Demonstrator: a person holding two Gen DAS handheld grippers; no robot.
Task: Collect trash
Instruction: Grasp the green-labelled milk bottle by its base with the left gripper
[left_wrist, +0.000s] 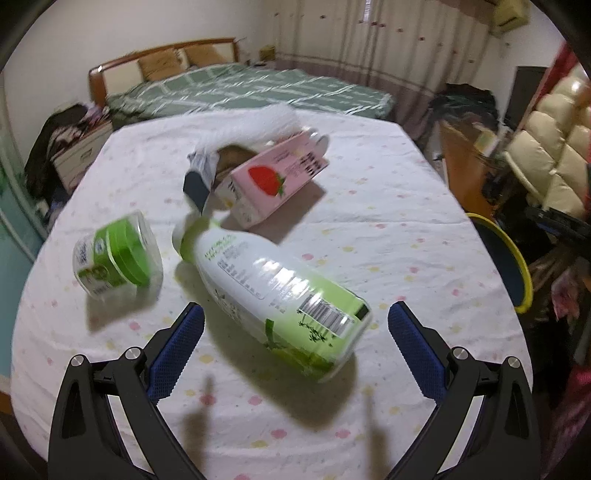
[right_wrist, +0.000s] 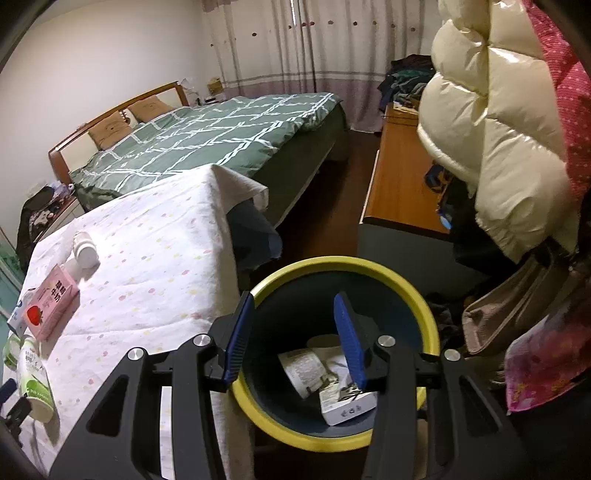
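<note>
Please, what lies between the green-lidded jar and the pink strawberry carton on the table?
In the left wrist view, the neck end of the lying white-green bottle reaches between the jar and the carton.

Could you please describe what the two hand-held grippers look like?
Both look alike: the left hand-held gripper and the right hand-held gripper have black plastic arms with triangular cut-outs, round silver bolts at the joints, and flat blue textured pads. No cables or sleeves show.

The bench (left_wrist: 369, 229) is viewed from close above, steeply downward, along the left fingers (left_wrist: 177, 350). A yellow-rimmed bin (right_wrist: 424, 306) is viewed downward past the right fingers (right_wrist: 236, 339). The bench, bed (right_wrist: 207, 140) and bin are shared by both views.
</note>
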